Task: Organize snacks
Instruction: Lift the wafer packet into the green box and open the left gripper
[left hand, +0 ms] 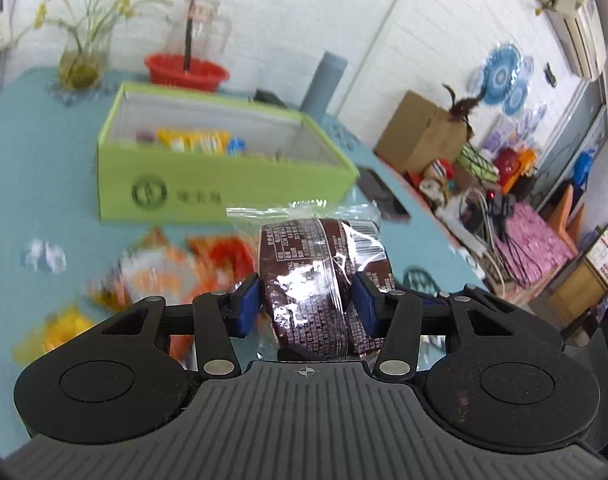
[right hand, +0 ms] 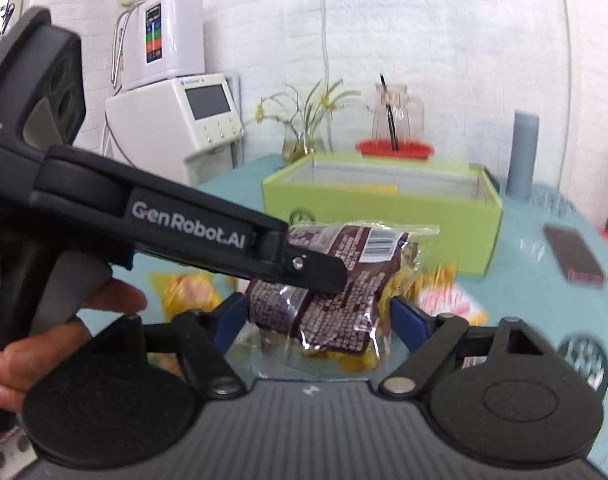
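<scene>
The left gripper (left hand: 310, 304), angled downward, is clamping a brown plastic-wrapped snack packet (left hand: 316, 280) in front of the open lime-green cardboard box (left hand: 224, 184), while the right gripper (right hand: 320, 320) is hovering half-open around it.

I log both views as bright, evenly daylit; white wall (right hand: 424, 40) near overexposed. Glare on the brown snack packet (left hand: 308, 284). Loose snack packets (left hand: 176, 272) motion-blurred. Heavy fisheye bending, dark vignetted corners.

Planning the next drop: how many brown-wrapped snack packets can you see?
1: the brown packet is clamped in the left gripper. Others may lie hidden inside the green box.
</scene>
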Tool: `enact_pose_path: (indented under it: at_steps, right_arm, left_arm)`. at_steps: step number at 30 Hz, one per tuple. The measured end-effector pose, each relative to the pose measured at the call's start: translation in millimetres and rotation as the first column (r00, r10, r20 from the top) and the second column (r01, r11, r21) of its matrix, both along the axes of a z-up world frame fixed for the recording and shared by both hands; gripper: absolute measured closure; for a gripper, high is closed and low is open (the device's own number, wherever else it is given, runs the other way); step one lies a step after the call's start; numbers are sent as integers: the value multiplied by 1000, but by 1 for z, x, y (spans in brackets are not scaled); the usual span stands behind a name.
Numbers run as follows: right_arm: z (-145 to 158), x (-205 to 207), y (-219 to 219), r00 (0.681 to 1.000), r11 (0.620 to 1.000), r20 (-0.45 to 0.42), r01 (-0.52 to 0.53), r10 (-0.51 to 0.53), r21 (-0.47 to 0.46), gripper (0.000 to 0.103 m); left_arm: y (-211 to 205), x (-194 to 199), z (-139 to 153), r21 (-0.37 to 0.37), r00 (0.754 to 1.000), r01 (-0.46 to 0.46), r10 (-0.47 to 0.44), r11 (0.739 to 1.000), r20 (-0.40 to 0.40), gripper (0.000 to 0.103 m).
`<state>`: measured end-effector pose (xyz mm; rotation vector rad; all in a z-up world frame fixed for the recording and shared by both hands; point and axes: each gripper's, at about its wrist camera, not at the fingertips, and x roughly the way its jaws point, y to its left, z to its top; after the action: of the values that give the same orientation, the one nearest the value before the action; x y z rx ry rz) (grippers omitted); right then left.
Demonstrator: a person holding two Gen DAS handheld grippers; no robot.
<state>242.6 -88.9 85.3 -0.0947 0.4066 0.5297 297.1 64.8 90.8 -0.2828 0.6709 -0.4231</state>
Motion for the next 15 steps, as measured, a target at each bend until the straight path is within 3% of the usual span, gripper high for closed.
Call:
enact_pose_path:
  at_steps: [4, 8, 11, 15]
  right_arm:
    - [31, 65, 22, 997, 999, 66, -51, 52, -8, 16]
    - [46, 134, 49, 993, 995, 58, -97, 99, -27, 15]
    - [44, 183, 68, 990, 988, -9, -144, 144, -46, 15]
    - [21, 225, 86, 980, 981, -112, -175, 166, -83, 15]
  left_arm:
    - [17, 54, 35, 38, 995, -59, 55, 998, 89, 70]
    - [37, 114, 50, 100, 986, -108, 94, 989, 135, 68]
    - [48, 158, 43, 148, 987, -134, 119, 980, 108, 68]
    - [62, 202, 9, 158, 994, -110, 112, 981, -2, 66]
